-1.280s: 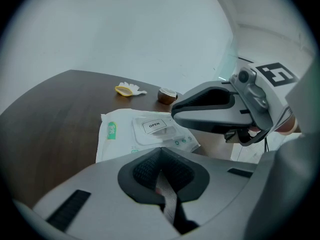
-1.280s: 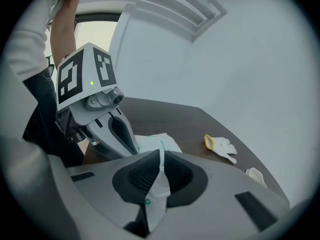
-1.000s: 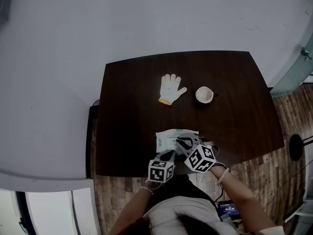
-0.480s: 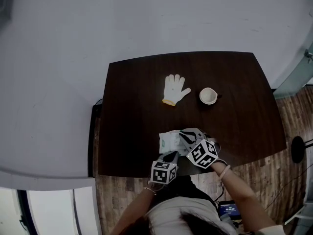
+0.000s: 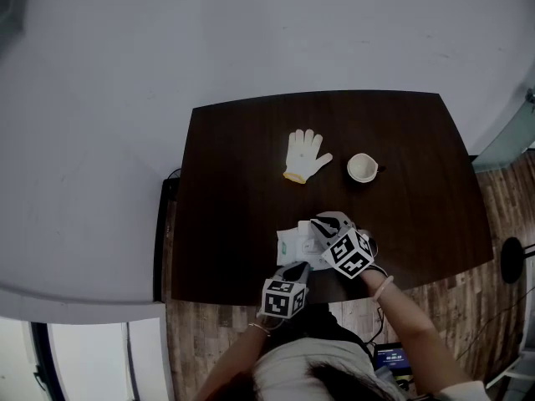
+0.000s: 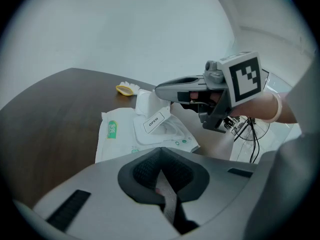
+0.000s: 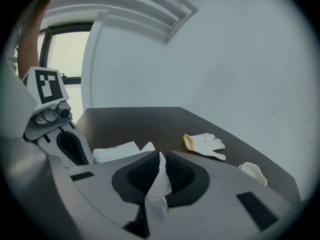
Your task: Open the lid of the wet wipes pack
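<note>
Two grippers are on the wet wipes pack (image 5: 292,242), which lies at the table's (image 5: 242,157) near edge. Left gripper (image 6: 161,176) is clamped on the pack's near edge, anchoring it. Right gripper (image 7: 159,170) pinches a thin white sheet (image 6: 146,101) above the pack. Its jaws have just been easing apart, with the sheet between them. Probably the lid flap, could be a wipe, hard to tell. To do it well: hold the anchor firm, re-tighten the pinch, peel low and back.

I see the wet wipes pack (image 6: 116,136), white with a green logo, lying flat by the near edge of the bench (image 5: 242,165). Its lid (image 6: 153,121), a white flap labelled OPEN, is peeled up and tilted.
</note>
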Available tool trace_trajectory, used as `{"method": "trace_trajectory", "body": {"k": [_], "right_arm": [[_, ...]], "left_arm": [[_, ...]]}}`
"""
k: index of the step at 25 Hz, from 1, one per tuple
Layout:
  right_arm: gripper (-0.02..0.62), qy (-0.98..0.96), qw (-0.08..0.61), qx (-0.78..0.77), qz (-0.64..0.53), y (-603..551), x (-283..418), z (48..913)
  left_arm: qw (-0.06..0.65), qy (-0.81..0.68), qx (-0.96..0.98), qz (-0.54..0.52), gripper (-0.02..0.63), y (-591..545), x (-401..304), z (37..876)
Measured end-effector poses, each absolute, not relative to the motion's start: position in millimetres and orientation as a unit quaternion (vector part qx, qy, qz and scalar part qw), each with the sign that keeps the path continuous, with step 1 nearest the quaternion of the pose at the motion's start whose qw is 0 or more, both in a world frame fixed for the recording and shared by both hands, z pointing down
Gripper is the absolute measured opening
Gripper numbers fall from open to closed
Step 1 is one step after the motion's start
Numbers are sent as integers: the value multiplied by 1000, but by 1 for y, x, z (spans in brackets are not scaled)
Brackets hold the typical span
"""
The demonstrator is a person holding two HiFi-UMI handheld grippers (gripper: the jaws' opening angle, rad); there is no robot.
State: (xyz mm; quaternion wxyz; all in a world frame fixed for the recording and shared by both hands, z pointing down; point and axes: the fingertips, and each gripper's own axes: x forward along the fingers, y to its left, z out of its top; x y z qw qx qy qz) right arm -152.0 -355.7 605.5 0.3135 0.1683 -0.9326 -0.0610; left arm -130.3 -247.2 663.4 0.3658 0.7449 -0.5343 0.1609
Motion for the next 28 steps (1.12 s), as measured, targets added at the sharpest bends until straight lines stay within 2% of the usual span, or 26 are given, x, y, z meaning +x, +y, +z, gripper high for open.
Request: {"method": "trace_trajectory", "body": {"k": [14,17,28], "right_arm": [[48,-927,328,181,15,-383,-156,640],[25,-924,337,182,17,-384,-156,646],[20,-930,299,206,56,-379,-146,629]], "left_arm": [[369,-533,746,155,14,-248,-130,663],[371,-534,744,152,14,-248,-130,664],[369,-536,744,153,14,-246,-130,660]]}}
